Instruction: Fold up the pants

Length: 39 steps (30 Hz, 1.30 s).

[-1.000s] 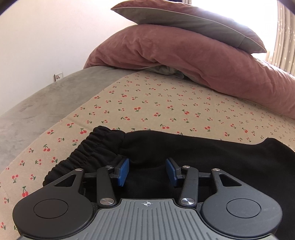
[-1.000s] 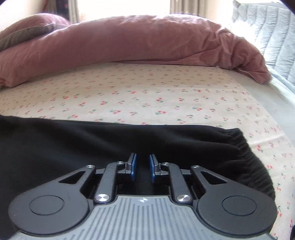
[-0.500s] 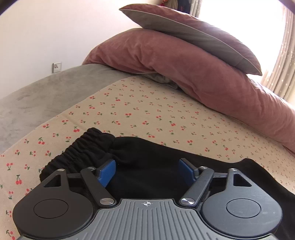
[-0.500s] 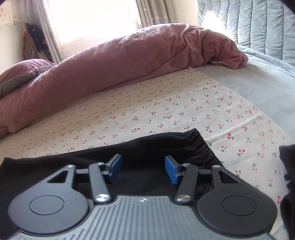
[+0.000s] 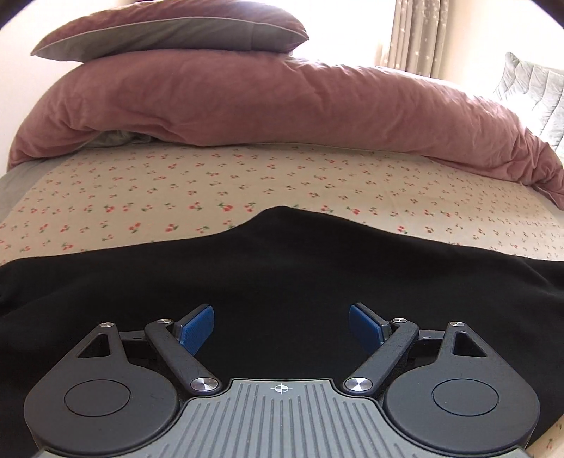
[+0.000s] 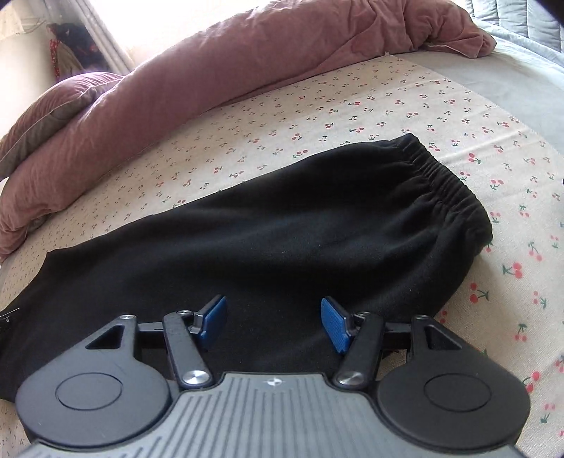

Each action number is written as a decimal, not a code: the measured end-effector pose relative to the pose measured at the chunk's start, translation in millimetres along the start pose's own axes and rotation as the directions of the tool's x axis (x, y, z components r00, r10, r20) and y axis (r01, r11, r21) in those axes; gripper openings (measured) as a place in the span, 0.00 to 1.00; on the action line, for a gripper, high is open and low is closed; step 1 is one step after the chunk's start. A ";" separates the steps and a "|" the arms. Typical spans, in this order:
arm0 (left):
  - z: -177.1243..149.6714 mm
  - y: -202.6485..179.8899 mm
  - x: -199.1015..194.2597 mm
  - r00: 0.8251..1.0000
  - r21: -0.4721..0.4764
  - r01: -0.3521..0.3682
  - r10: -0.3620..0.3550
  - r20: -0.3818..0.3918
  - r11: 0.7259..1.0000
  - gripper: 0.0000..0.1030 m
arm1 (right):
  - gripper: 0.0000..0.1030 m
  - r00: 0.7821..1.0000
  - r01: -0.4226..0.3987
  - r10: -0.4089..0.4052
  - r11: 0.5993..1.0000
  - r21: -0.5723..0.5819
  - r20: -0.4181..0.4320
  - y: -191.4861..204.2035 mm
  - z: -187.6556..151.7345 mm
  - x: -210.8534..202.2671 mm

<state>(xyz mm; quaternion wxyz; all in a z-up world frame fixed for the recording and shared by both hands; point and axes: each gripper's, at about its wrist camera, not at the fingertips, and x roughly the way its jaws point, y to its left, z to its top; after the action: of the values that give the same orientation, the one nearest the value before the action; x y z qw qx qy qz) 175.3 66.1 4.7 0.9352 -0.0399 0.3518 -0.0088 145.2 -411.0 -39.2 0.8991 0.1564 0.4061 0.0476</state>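
Where the cherry-print sheet (image 6: 405, 102) covers the bed, the black pants (image 6: 282, 225) lie flat along its near edge, a soft, matte, fleece-like cloth folded into a long band. Their gathered elastic waistband (image 6: 444, 183) puckers in tight ridges toward the right edge of the sheet. Beyond them, along the far edge, a crumpled dusty-pink duvet (image 5: 282, 105) is heaped in a long roll, with a pink-and-grey pillow (image 5: 176, 28) stacked on its left end and a quilted grey cushion (image 5: 528, 91) at the far right corner.

Both tools hover over the black cloth with nothing between their ribbed blue pads. On the left gripper (image 5: 281, 327) the 2 fingers are spread wide; on the right gripper (image 6: 274, 324) they are likewise parted, a little less widely. Whether either touches the fabric below, I cannot tell.
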 end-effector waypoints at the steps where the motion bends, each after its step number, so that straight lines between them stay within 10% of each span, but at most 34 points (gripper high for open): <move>1: 4.8 -12.0 5.7 1.000 0.013 0.017 -0.018 0.006 1.000 0.83 | 0.55 1.000 0.012 -0.012 1.000 -0.011 -0.001 3.4 0.1 0.3; 7: 22.0 -76.2 73.1 0.994 0.143 0.017 -0.002 -0.110 0.990 0.84 | 0.55 0.998 0.054 -0.055 0.992 -0.115 -0.007 16.5 -1.3 1.7; 19: 54.2 -76.9 111.8 0.996 0.062 -0.016 0.021 -0.089 0.998 0.89 | 0.57 0.991 0.135 -0.137 0.976 -0.172 -0.001 13.7 8.1 10.7; 28: 26.3 -72.6 55.9 0.991 -0.003 0.113 -0.113 -0.075 0.994 0.85 | 0.59 0.998 0.047 -0.037 0.962 -0.270 0.042 39.6 -0.6 -17.5; 33: 8.5 -62.2 8.8 0.995 0.048 0.079 -0.076 -0.062 0.996 0.86 | 0.64 0.992 0.037 -0.095 0.836 -0.547 -0.078 70.7 -34.5 8.7; 39: -25.7 -24.0 -38.5 0.997 0.105 0.005 0.003 -0.074 0.994 0.87 | 0.65 0.992 0.059 -0.107 0.875 -0.481 -0.073 46.4 -30.7 -2.0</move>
<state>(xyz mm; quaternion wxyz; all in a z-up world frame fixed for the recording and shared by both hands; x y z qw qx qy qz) 129.7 42.1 12.6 0.9222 0.0096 0.3854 -0.0292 122.9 -360.1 -42.0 0.8903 -0.0901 0.4313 0.1151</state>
